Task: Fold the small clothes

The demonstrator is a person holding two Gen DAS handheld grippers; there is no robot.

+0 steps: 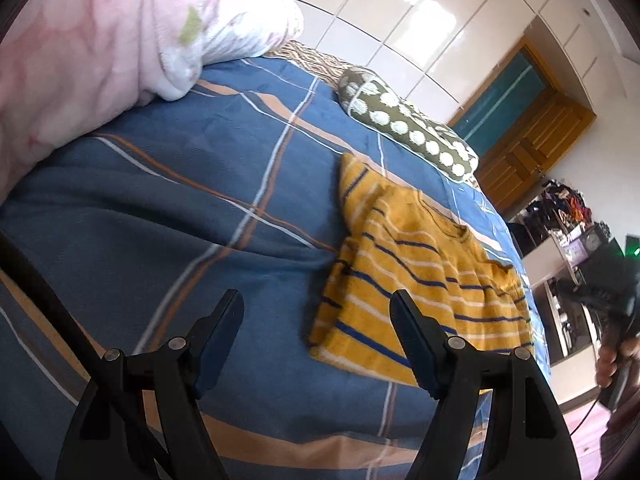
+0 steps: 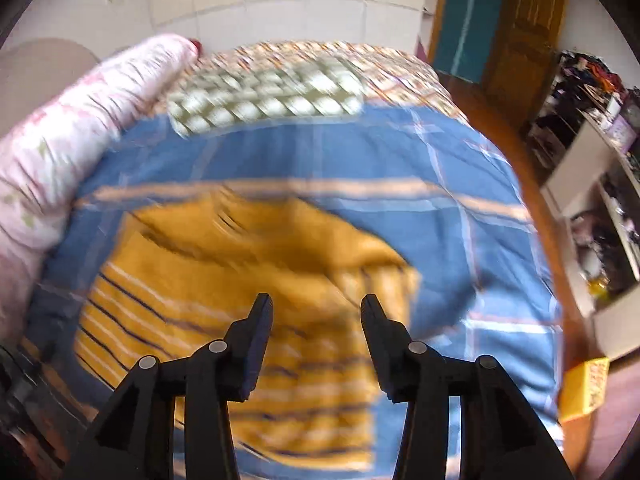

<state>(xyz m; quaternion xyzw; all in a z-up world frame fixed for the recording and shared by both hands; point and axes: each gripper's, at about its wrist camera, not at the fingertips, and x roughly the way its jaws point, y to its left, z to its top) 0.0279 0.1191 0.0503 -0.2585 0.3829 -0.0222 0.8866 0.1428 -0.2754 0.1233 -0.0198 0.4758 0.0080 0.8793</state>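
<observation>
Left wrist view
Left gripper: the left gripper [image 1: 316,312] is hanging over the bed with its two fingers spread wide and nothing between them.
Sweater: a yellow sweater [image 1: 416,276] with blue and white stripes is lying partly folded on the blue blanket [image 1: 208,184], near the bed's right edge. The gripper's right finger [image 1: 412,332] is showing in front of the sweater's bottom edge; I cannot tell if it is touching.
Pillow: a green pillow [image 1: 404,122] with white dots is lying near the far edge of the bed, just past the sweater.
Quilt: a pink quilt [image 1: 92,52] is sitting bunched up at the bed's left side.
Other hand: at the right edge of the picture a hand [image 1: 616,360] is holding a black handle.

Right wrist view
Right gripper: the right gripper [image 2: 316,312] is hanging over the sweater [image 2: 224,280] with its fingers apart and nothing held. The picture is blurry.
Sweater: it is lying on the blanket [image 2: 360,156], toward the near left part of the bed.
Pillow: the pillow [image 2: 264,96] is lying at the far edge.
Quilt: the quilt [image 2: 80,120] is lying along the left edge.
Shelf: a shelf [image 2: 600,208] full of things is standing past the bed's right edge.
</observation>
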